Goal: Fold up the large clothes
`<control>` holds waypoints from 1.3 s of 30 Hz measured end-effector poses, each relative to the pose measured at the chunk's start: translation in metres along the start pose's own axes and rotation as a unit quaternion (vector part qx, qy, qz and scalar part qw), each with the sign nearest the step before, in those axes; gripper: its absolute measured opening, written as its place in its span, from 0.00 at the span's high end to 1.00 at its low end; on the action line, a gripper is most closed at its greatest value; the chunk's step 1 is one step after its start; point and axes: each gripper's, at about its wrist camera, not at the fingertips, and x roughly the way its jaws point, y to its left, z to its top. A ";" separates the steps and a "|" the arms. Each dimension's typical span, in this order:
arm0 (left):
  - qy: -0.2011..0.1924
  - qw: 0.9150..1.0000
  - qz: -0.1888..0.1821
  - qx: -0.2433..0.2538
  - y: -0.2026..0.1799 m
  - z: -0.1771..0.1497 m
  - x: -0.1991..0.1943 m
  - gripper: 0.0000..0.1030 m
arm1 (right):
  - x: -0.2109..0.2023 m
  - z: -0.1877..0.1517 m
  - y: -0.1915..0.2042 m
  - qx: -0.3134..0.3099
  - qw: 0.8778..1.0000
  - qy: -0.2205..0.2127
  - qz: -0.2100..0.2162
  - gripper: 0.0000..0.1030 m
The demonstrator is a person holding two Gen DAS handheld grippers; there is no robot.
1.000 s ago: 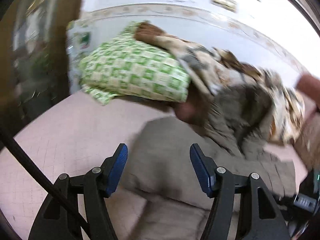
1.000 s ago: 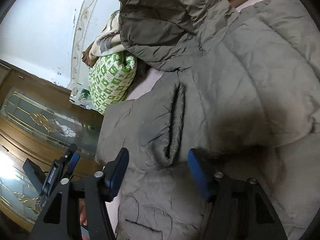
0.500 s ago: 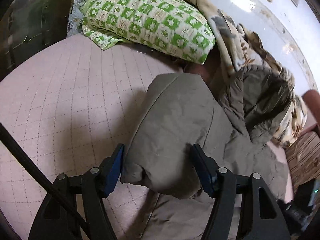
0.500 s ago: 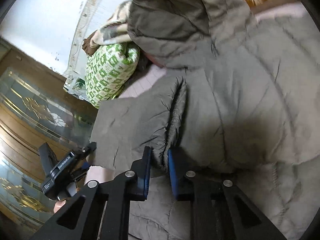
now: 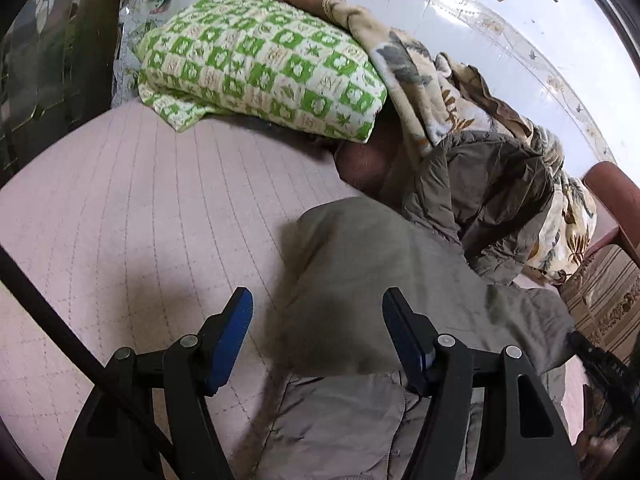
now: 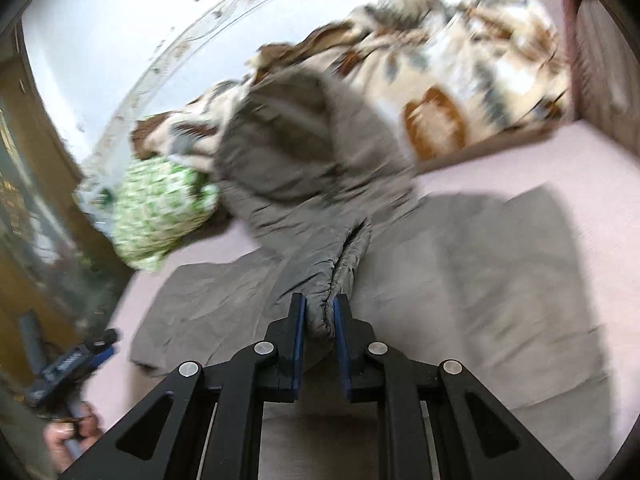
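Observation:
A grey-olive padded jacket [image 5: 360, 264] lies spread on the pink quilted bed cover [image 5: 140, 220], its hood [image 5: 488, 184] bunched against the bedding. My left gripper [image 5: 318, 320] hangs open just above the end of a sleeve. The cloth lies between its blue pads, and the left pad [image 5: 236, 332] stands apart from it. In the right wrist view my right gripper [image 6: 320, 316] is shut on a raised fold [image 6: 348, 256] of the jacket [image 6: 500, 264], pulled up from the flat body. The left gripper [image 6: 76, 360] shows at lower left in a hand [image 6: 64, 436].
A green-and-white checked pillow [image 5: 260, 60] and a floral blanket [image 5: 424, 80] are piled along the wall behind the jacket. A wooden cabinet with glass [image 6: 32, 160] stands at the left. A reddish-brown headboard [image 5: 616, 192] rises at the right. A black cable [image 5: 48, 312] crosses the left wrist view.
My right gripper closed on a jacket fold and lifted it, and its view swung round. My left gripper sank toward the sleeve end and stayed open.

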 end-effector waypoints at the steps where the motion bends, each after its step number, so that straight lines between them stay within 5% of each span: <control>1: 0.003 1.000 0.000 0.001 0.000 -0.001 0.001 0.35 | -0.002 0.003 -0.003 -0.010 1.000 -0.006 -0.022 0.85; 10: 0.027 0.999 0.004 0.041 -0.026 -0.013 0.026 0.35 | 0.003 0.009 -0.027 -0.054 0.989 -0.004 -0.137 0.85; 13: 0.044 0.994 0.046 0.092 -0.044 -0.024 0.046 0.35 | 0.011 0.005 -0.030 -0.055 0.986 0.012 -0.155 0.85; 17: 0.065 0.984 0.093 0.137 -0.055 -0.036 0.064 0.35 | 0.026 -0.003 -0.046 -0.037 0.983 0.049 -0.174 0.85; 27: 0.095 0.982 0.089 0.133 -0.048 -0.038 0.071 0.33 | 0.045 -0.017 -0.068 -0.001 0.979 0.098 -0.179 0.82; 31: 0.058 0.988 0.070 0.125 -0.052 -0.028 0.049 0.33 | 0.033 -0.011 -0.065 0.008 0.981 0.089 -0.174 0.73; 36: -0.002 0.992 0.021 0.126 -0.070 -0.019 0.017 0.33 | -0.006 0.005 -0.043 -0.012 0.981 0.009 -0.192 0.60; 39: -0.005 0.989 0.003 0.145 -0.089 -0.028 0.019 0.33 | -0.015 0.006 -0.026 -0.032 0.988 -0.023 -0.152 0.52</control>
